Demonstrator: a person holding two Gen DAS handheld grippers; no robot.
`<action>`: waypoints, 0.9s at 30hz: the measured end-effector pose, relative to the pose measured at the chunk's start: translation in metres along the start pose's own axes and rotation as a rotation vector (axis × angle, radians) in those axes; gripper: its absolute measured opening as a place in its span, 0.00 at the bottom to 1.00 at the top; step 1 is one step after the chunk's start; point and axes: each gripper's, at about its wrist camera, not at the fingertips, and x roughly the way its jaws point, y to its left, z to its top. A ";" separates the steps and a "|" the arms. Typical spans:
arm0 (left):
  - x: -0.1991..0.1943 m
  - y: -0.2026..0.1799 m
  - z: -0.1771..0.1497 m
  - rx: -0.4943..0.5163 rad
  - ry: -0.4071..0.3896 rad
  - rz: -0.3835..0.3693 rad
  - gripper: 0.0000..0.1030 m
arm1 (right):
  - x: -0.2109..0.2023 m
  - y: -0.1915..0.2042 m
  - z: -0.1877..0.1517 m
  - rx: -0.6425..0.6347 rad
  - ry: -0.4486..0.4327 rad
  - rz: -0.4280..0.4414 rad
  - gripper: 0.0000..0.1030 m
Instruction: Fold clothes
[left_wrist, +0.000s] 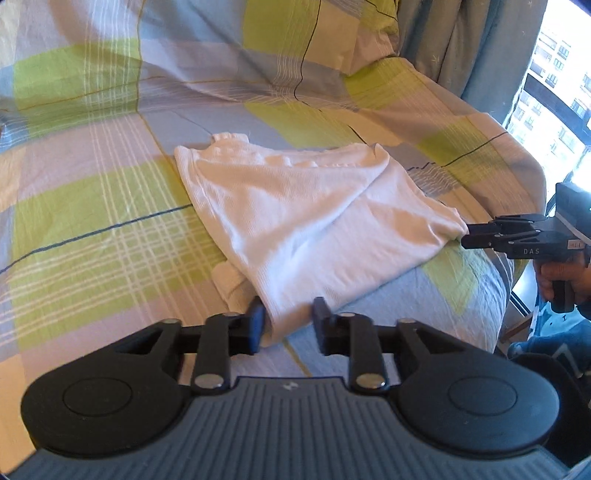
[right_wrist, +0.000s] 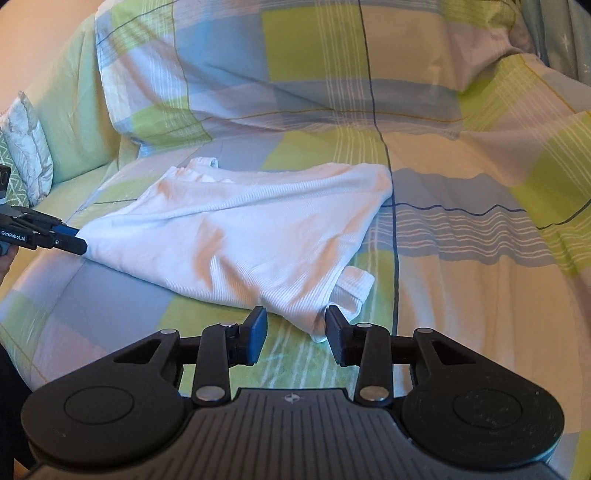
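Note:
A white ribbed garment (left_wrist: 295, 218) lies partly folded on a plaid bed sheet (left_wrist: 92, 221). My left gripper (left_wrist: 290, 326) is open, and the garment's near corner lies in the gap between its fingers. From the right wrist view, the same garment (right_wrist: 240, 236) spreads across the bed. My right gripper (right_wrist: 295, 332) is open too, with another corner of the cloth just inside its right finger. Each gripper shows in the other's view: the right gripper (left_wrist: 467, 236) at the cloth's right corner, the left gripper (right_wrist: 79, 245) at its left corner.
Plaid pillows (right_wrist: 277, 74) are heaped at the back of the bed. A curtain (left_wrist: 461, 37) and a bright window (left_wrist: 554, 74) stand to the right, past the bed's edge. A hand (left_wrist: 561, 277) holds the right gripper. A small patterned cushion (right_wrist: 26, 155) sits at far left.

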 end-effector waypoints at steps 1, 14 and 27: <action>0.001 0.000 -0.002 0.004 -0.003 0.007 0.04 | 0.001 0.000 0.001 0.009 -0.007 0.000 0.37; -0.008 0.013 -0.002 -0.038 -0.025 -0.013 0.01 | -0.012 -0.032 0.018 0.028 0.059 -0.025 0.03; -0.019 0.025 0.008 -0.110 -0.063 -0.058 0.12 | -0.013 -0.054 0.013 0.391 0.017 0.056 0.40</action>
